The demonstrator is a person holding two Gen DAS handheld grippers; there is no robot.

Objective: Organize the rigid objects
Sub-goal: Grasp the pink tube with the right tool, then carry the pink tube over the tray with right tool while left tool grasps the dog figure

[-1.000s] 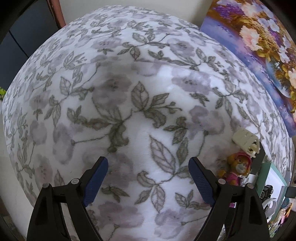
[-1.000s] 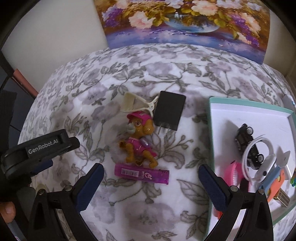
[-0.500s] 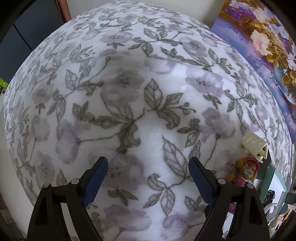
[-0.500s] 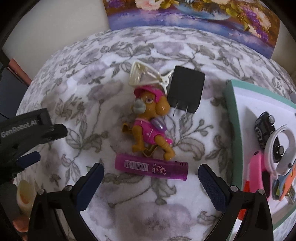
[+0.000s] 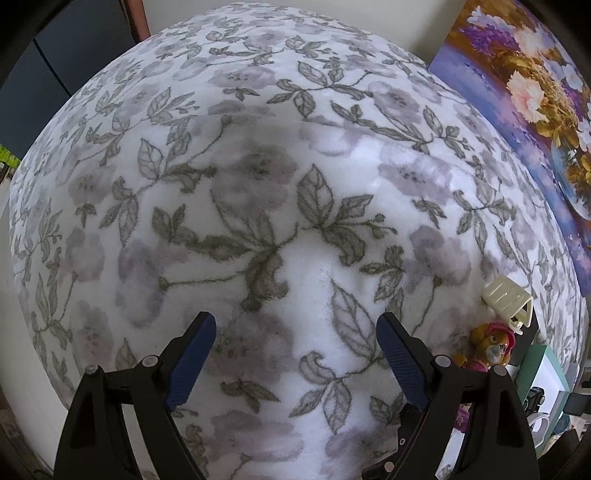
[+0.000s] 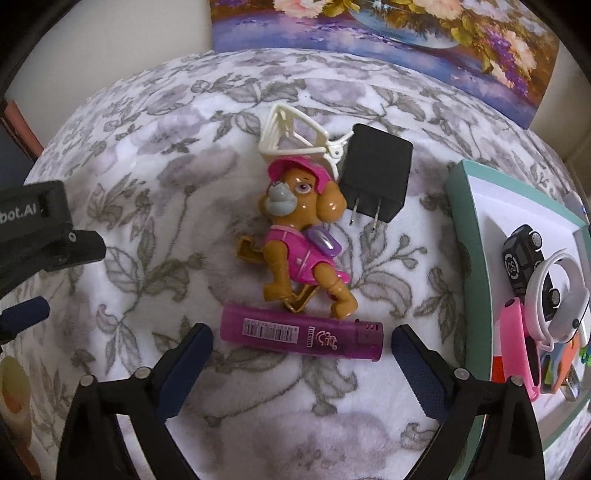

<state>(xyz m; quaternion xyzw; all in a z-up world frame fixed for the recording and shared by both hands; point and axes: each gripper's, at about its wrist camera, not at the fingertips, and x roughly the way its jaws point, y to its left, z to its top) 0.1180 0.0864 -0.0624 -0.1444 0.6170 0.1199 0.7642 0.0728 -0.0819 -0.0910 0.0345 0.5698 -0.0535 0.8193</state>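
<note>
We work over a plush blanket [image 6: 155,192] printed with grey flowers and leaves; a floral painting [image 6: 388,33] leans against the pale wall at twelve o'clock in the right wrist view.

Our right gripper [image 6: 301,354] hangs spread wide, pinching nothing, with one purple lighter [image 6: 301,336] lying crosswise between its fingertips. Just past the lighter at twelve o'clock lies one toy dog [image 6: 301,240] in pink, its feet touching the lighter. One cream hair claw [image 6: 295,136] sits beyond its head, and one black plug adapter [image 6: 378,181] at one o'clock.

At three o'clock one teal-rimmed tray [image 6: 467,240] holds a black toy car [image 6: 521,251], a white ring-shaped piece [image 6: 561,295], a pink band [image 6: 517,343] and other small things we cannot make out.

Our left gripper [image 5: 293,354] is spread over bare blanket, gripping nothing.
</note>
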